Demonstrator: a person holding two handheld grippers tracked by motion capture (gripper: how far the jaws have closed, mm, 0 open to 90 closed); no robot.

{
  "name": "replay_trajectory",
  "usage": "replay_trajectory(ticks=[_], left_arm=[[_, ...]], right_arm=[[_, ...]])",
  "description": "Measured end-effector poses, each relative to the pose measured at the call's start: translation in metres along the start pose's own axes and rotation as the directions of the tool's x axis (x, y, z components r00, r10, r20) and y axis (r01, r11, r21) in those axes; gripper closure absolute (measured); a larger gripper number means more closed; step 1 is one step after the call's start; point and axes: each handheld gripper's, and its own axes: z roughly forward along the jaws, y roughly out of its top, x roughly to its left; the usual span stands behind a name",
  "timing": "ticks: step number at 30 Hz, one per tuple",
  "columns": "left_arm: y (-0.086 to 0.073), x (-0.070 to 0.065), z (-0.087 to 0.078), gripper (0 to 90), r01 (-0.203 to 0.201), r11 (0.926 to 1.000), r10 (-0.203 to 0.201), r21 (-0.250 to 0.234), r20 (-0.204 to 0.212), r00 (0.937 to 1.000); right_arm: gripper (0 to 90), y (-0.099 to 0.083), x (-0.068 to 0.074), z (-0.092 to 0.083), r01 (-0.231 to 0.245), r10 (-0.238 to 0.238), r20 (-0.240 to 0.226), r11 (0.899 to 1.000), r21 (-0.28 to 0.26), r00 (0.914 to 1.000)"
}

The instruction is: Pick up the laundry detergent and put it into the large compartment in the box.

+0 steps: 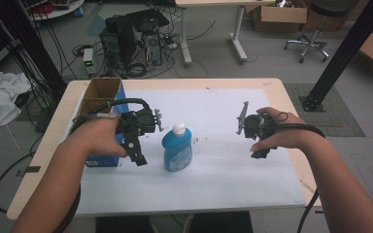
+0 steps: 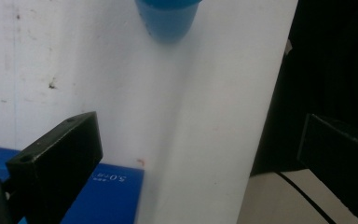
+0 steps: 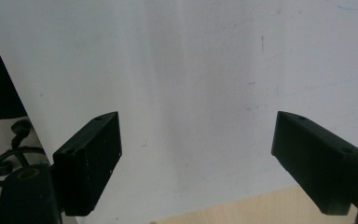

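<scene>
A blue bottle (image 1: 177, 148) with a white cap and a pale label stands upright near the middle of the white sheet (image 1: 223, 170). My left gripper (image 1: 137, 145) hangs just left of the bottle, apart from it, pointing down at the table. In the left gripper view its jaws stand wide apart with nothing between them (image 2: 200, 154), and the bottle's base (image 2: 168, 18) shows at the top edge. My right gripper (image 1: 261, 145) hovers well to the right of the bottle, open (image 3: 198, 163) over bare white sheet.
An open cardboard box with blue sides (image 1: 99, 97) sits at the table's left, right behind my left hand. The wooden table edge (image 1: 291, 97) frames the white sheet. Computers, cables and chairs lie on the floor beyond.
</scene>
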Motion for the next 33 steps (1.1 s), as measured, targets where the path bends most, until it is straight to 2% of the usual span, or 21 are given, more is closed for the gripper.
replay_trajectory(ticks=[6,15,19,25,28,33], left_arm=[[0.004,-0.003,0.002,0.1,0.019,0.9998,-0.019,0.003,0.003,0.9998],[0.017,-0.008,-0.009,0.1,0.035,0.9993,-0.035,0.008,-0.007,0.9993],[0.022,-0.006,-0.013,0.1,0.082,0.9965,-0.082,0.017,-0.002,0.9966],[0.026,-0.004,-0.016,0.2,0.131,0.9914,-0.131,-0.001,0.027,0.9911],[0.030,-0.005,-0.016,0.1,0.140,0.9900,-0.140,0.021,0.009,0.9901],[0.035,-0.009,-0.021,0.1,0.162,0.9867,-0.162,0.011,0.003,0.9867]], right_arm=[[16.0,-0.005,-0.002,0.002,0.009,-0.009,-0.001,1.000,0.002,1.0000],[16.0,-0.016,0.000,-0.002,0.021,-0.021,0.011,1.000,0.005,0.9997],[16.0,-0.018,0.001,-0.002,0.025,-0.025,0.014,1.000,0.004,0.9996],[16.0,-0.017,0.002,0.001,0.025,-0.025,0.014,1.000,0.001,0.9996],[16.0,-0.014,0.001,0.002,0.020,-0.020,0.015,1.000,-0.016,0.9997],[16.0,-0.011,0.001,0.002,0.030,-0.030,0.017,0.999,-0.010,0.9994]])
